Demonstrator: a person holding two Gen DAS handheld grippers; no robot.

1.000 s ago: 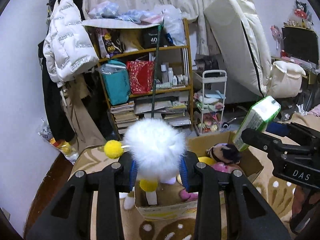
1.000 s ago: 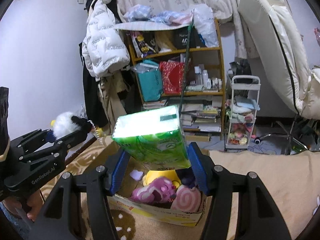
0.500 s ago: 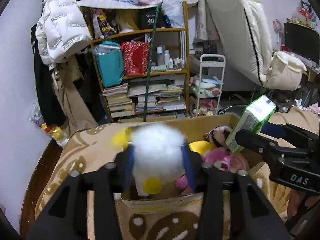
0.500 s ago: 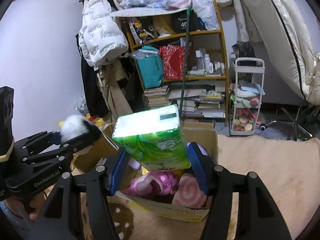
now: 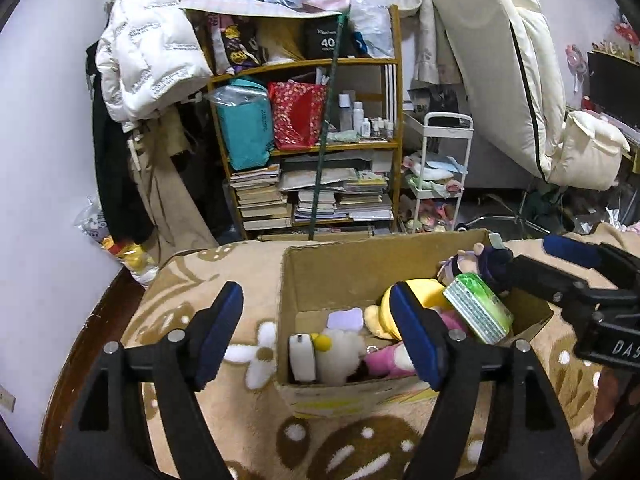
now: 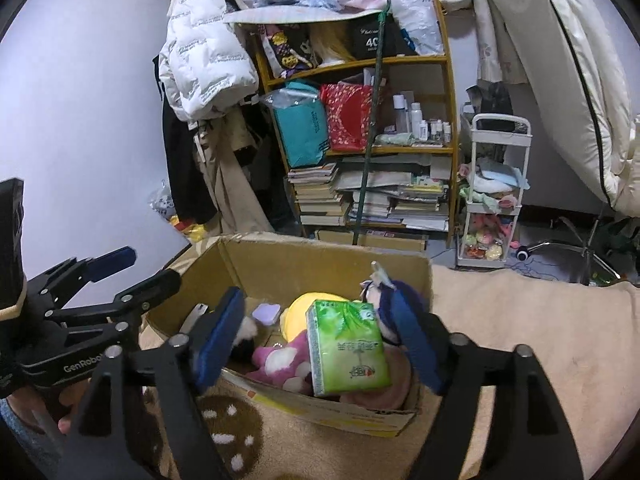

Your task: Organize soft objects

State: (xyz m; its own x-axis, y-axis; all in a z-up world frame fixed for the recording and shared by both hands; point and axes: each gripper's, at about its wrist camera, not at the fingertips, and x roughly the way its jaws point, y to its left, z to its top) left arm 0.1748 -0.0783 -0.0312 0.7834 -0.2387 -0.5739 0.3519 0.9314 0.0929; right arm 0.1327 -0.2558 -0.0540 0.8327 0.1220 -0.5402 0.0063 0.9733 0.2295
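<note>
An open cardboard box sits on a beige patterned blanket. The white fluffy toy lies in its near left corner. The green tissue pack rests on the plush toys in the box, among them a yellow one and a pink one. My left gripper is open and empty above the box's near edge. My right gripper is open, its fingers either side of the tissue pack and apart from it.
A wooden shelf full of books, bags and bottles stands behind the box, with a white jacket hanging to its left. A small white trolley and an upended cream mattress are to the right.
Both grippers moved down to the box and opened. The white fluffy toy dropped from the left gripper into the box. The green tissue pack left the right gripper and lies on the plush toys.
</note>
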